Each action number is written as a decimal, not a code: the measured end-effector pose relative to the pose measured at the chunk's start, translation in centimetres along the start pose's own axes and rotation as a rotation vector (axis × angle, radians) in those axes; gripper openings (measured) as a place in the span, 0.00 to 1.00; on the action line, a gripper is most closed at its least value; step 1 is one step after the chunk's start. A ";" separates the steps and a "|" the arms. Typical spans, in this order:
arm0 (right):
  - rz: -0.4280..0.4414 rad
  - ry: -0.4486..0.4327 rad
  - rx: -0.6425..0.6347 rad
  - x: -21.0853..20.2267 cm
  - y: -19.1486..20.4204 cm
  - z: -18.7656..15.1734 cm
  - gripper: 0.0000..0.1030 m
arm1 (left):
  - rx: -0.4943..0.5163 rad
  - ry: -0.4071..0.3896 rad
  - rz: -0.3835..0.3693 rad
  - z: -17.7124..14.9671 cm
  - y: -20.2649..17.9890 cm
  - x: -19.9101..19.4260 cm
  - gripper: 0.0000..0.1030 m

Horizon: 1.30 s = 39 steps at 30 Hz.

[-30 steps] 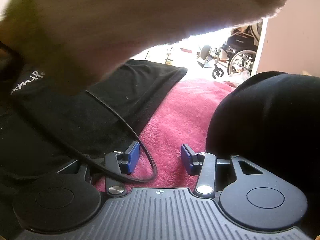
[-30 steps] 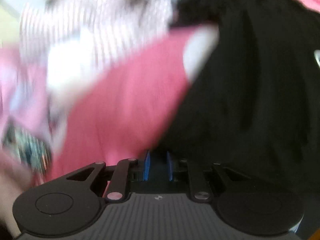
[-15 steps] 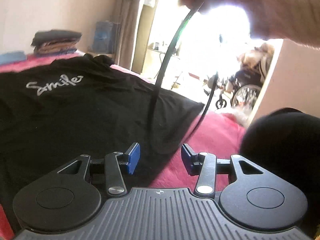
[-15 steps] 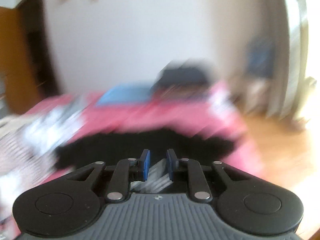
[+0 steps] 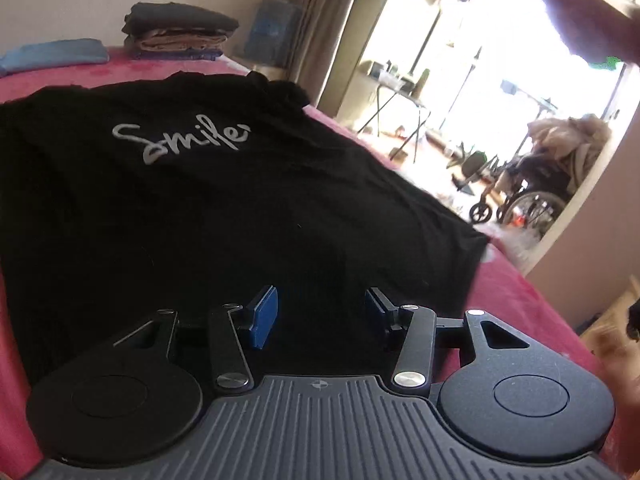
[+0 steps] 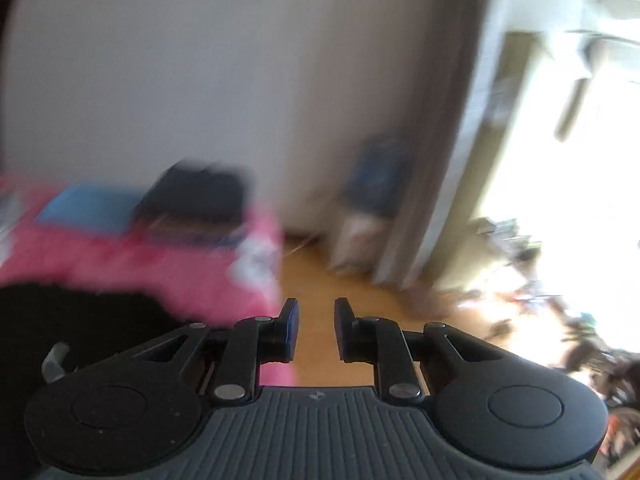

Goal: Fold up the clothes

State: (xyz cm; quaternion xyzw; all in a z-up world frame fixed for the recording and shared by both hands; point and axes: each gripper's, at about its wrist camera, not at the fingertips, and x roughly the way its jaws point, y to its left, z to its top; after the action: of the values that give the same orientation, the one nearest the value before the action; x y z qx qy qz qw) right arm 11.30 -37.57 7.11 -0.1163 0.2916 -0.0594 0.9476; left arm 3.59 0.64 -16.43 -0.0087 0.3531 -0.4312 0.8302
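Only the left view shows the shirt [image 5: 224,200] spread flat on the bed [image 5: 516,292], left gripper [image 5: 320,312] released; right gripper [image 6: 316,328], half a second ago nearly closed, now parted, empty.

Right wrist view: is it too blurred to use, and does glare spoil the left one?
Right wrist view: heavy motion blur smears the pink cover and the wall; only the right gripper is sharp. Left wrist view: sharp on the black shirt and left gripper, but the window is blown out.
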 end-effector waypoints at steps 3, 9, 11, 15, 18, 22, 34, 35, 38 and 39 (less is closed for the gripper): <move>0.144 0.060 0.007 1.7 1.6 -3.9 0.20 | 0.086 0.014 0.018 1.0 0.1 1.4 0.47; 0.347 0.122 -0.013 3.6 4.2 -11.2 0.19 | 0.095 0.101 0.102 1.0 0.0 2.6 0.47; 0.406 0.138 -0.025 3.9 4.9 -13.3 0.19 | 0.061 0.145 0.160 1.0 -0.5 2.0 0.47; 0.523 0.170 -0.048 4.5 6.3 -17.6 0.18 | 0.077 0.215 0.261 -0.7 -1.7 -0.2 0.47; 0.600 0.145 -0.115 6.2 7.5 -19.8 0.18 | 0.107 0.267 0.350 -2.8 -2.5 0.0 0.47; 0.509 0.103 -0.174 9.0 5.2 -20.5 0.16 | 0.090 0.261 0.415 -4.0 -3.1 -0.4 0.47; 0.562 0.020 -0.228 12.6 6.1 -17.4 0.08 | 0.065 0.384 0.499 -2.9 -3.7 0.1 0.47; 0.531 0.035 -0.236 14.1 6.5 -17.4 0.08 | 0.064 0.383 0.503 -3.0 -3.7 0.0 0.47; 0.392 0.041 -0.024 16.9 3.1 -14.8 0.10 | 0.060 0.378 0.515 -3.3 -3.8 -0.3 0.47; 0.387 0.025 0.021 16.8 2.2 -14.2 0.10 | 0.059 0.372 0.519 -3.5 -3.9 -0.5 0.47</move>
State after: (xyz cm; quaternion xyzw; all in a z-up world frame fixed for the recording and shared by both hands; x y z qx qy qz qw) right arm 17.21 -41.10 -13.89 -0.0474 0.3194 0.1193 0.9389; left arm -1.42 -0.49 -17.53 0.1847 0.4765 -0.2091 0.8337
